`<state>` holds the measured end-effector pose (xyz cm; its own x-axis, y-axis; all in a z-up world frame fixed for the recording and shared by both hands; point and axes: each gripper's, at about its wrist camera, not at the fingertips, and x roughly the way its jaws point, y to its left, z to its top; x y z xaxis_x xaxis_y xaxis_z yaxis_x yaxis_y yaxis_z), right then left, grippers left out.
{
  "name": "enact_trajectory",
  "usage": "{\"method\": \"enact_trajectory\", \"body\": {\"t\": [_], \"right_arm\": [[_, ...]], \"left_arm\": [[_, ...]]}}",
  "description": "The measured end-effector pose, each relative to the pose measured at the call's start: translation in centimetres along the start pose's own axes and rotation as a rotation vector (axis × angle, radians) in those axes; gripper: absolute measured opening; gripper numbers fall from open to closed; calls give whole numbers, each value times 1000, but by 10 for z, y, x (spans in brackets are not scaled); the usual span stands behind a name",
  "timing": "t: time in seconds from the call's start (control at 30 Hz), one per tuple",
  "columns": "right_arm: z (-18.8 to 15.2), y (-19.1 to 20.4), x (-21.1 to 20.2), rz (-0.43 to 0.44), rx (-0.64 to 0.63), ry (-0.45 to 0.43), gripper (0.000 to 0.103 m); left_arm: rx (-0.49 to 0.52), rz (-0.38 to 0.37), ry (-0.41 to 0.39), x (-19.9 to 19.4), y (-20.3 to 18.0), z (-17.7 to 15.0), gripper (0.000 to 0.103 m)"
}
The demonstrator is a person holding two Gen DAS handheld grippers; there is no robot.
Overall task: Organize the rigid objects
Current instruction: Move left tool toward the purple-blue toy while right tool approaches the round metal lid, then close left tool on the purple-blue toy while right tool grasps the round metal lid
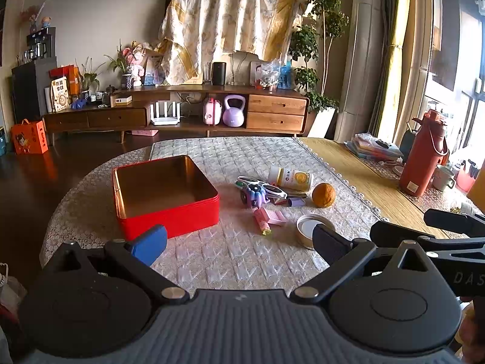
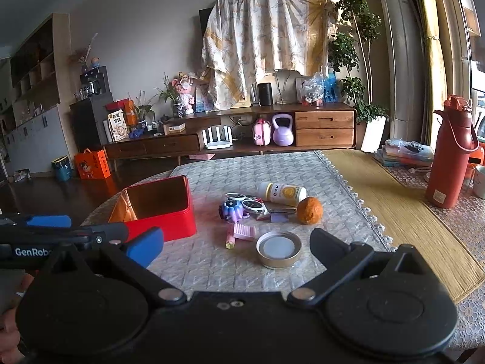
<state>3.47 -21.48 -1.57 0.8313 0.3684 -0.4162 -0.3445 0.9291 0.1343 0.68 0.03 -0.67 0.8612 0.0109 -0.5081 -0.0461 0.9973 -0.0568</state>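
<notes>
An empty red tin box point(image 1: 165, 194) point(image 2: 157, 207) sits open on the quilted table cover. To its right lies a cluster: a white bottle with a yellow label point(image 1: 291, 178) point(image 2: 283, 194) on its side, white sunglasses point(image 1: 263, 186) point(image 2: 247, 203), a purple toy point(image 1: 256, 197) point(image 2: 232, 210), a pink comb-like piece point(image 1: 269, 218) point(image 2: 242, 232), an orange fruit point(image 1: 323, 195) point(image 2: 309, 210) and a round metal lid point(image 1: 312, 229) point(image 2: 279, 248). My left gripper point(image 1: 239, 244) is open, near the table's front. My right gripper point(image 2: 236, 247) is open too, holding nothing.
A tall red flask point(image 2: 451, 154) point(image 1: 424, 154), a mug point(image 1: 443, 177) and stacked packets point(image 1: 374, 147) stand on the bamboo mat point(image 2: 394, 200) at the right. The other gripper shows at each frame's side. Beyond the table are a dark floor and a wooden TV cabinet point(image 1: 182, 109).
</notes>
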Motion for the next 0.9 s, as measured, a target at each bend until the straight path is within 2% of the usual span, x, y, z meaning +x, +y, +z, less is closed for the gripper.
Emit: {"method": "enact_trajectory", "body": {"t": [0.3,0.7,0.8,0.9], "right_arm": [[0,-5,11,17,-7,23,103],[10,-36,58,17,-77,80,103],[11,-43,73,31,-101,102,103],[10,-51,88,53,-128,126,103]], "left_arm": [[-4,-3,15,8,-1,-2,103],[-5,0,83,64,5,17,103],[-12,-12,107,81,4,22,103],[-10,7,119,98,3,25,103]]}}
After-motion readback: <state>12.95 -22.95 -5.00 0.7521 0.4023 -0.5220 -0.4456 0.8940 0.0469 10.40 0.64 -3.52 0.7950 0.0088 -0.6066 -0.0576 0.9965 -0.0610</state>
